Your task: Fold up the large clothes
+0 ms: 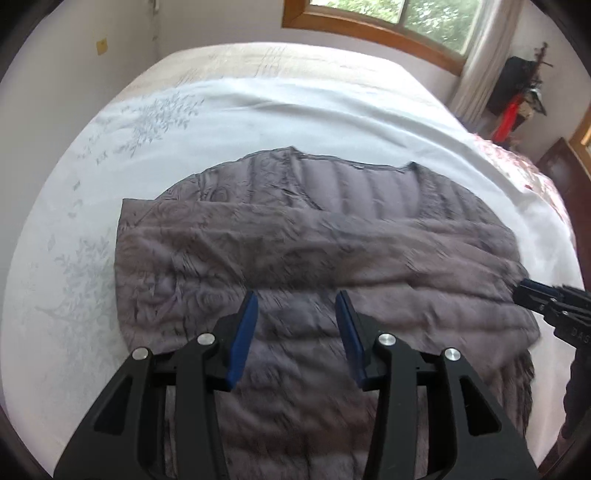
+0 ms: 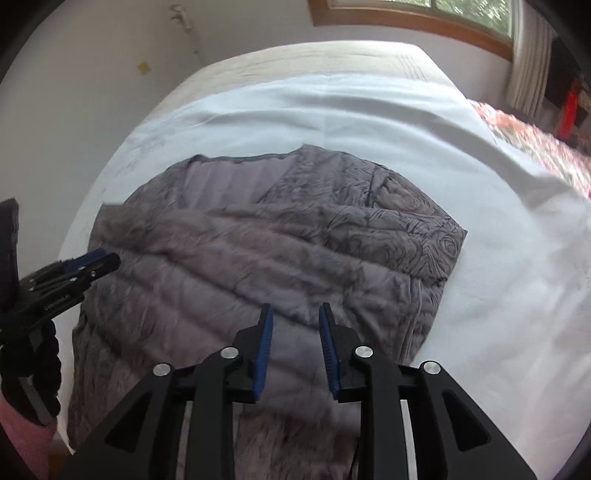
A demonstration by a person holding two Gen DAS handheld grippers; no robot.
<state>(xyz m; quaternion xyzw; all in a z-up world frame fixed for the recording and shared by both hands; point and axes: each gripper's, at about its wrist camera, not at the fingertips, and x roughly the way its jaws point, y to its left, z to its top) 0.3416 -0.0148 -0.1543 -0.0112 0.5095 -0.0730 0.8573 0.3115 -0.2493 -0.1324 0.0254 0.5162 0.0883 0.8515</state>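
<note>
A grey quilted padded jacket [image 1: 295, 240] lies on the bed, sleeves folded across its body; it also shows in the right wrist view [image 2: 258, 240]. My left gripper [image 1: 297, 299] is open and empty, hovering over the near part of the jacket. My right gripper [image 2: 295, 312] is open and empty, also above the near part. The right gripper shows at the right edge of the left wrist view [image 1: 532, 291]. The left gripper shows at the left of the right wrist view [image 2: 98, 258].
The bed carries a pale floral sheet [image 1: 221, 110], with a pink floral cover [image 1: 517, 162] at the right. A window [image 1: 388, 18] and curtain [image 1: 487, 55] are at the far wall. Dark furniture with a red item [image 1: 509, 118] stands at the far right.
</note>
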